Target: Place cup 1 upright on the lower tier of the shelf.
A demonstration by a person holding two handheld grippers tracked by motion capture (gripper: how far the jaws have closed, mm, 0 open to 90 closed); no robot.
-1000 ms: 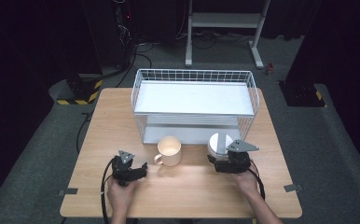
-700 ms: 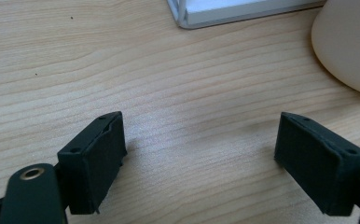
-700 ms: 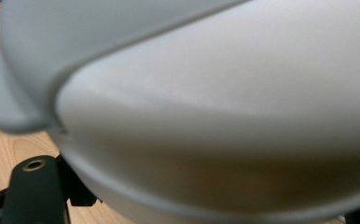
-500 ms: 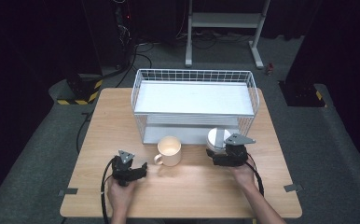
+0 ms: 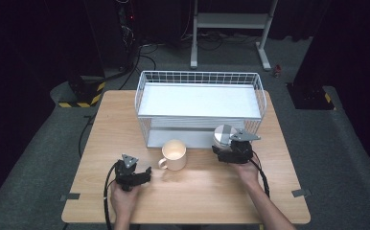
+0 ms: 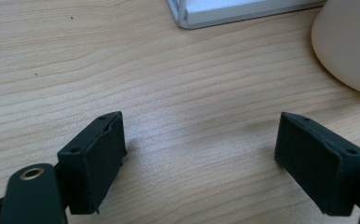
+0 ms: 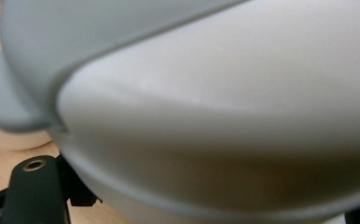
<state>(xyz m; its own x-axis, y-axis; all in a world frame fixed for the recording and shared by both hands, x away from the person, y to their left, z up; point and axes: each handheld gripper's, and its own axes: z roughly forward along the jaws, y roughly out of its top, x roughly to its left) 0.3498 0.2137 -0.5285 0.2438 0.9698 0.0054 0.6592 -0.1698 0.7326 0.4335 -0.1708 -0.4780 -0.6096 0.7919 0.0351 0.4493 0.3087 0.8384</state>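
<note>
A white container with a grey lid stands close in front of the wire basket; my right gripper is shut on its body. In the right gripper view the container looms tilted between the jaws, with one black fingertip showing at the lower left. A cream mug sits on the wooden table, its handle pointing left. My left gripper rests left of the mug, open and holding nothing. In the left gripper view the mug is at the upper right, beyond the jaws.
The white wire basket holds a flat white shelf and takes up the table's far half. Its lower white base edge lies just ahead of the left gripper. Bare wood stretches along the front. Dark floor, cables and a metal stand surround the table.
My right gripper has moved forward toward the basket, and the container has shifted with it. The left gripper and the mug have stayed put.
</note>
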